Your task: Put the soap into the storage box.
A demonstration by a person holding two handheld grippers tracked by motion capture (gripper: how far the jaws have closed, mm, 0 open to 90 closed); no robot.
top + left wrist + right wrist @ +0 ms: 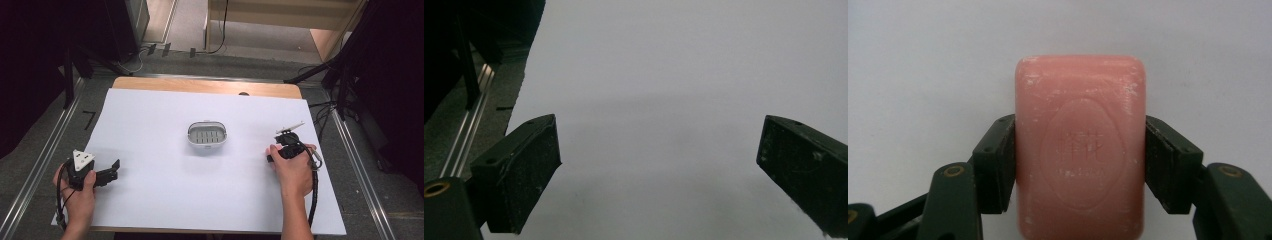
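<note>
The right gripper [1080,160] is clenching a pink soap bar [1080,150] from both sides, in the middle of its own view. In the high view it is sitting at the right, probably low over the white sheet [150,200]. The left gripper [659,165], at lower left, is holding its jaws wide apart with nothing between. A soap dish [207,136] is lying in the centre.

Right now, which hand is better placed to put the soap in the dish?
Right. The right gripper is clamped on the pink soap near the soap dish; the left gripper is open over bare paper.
</note>
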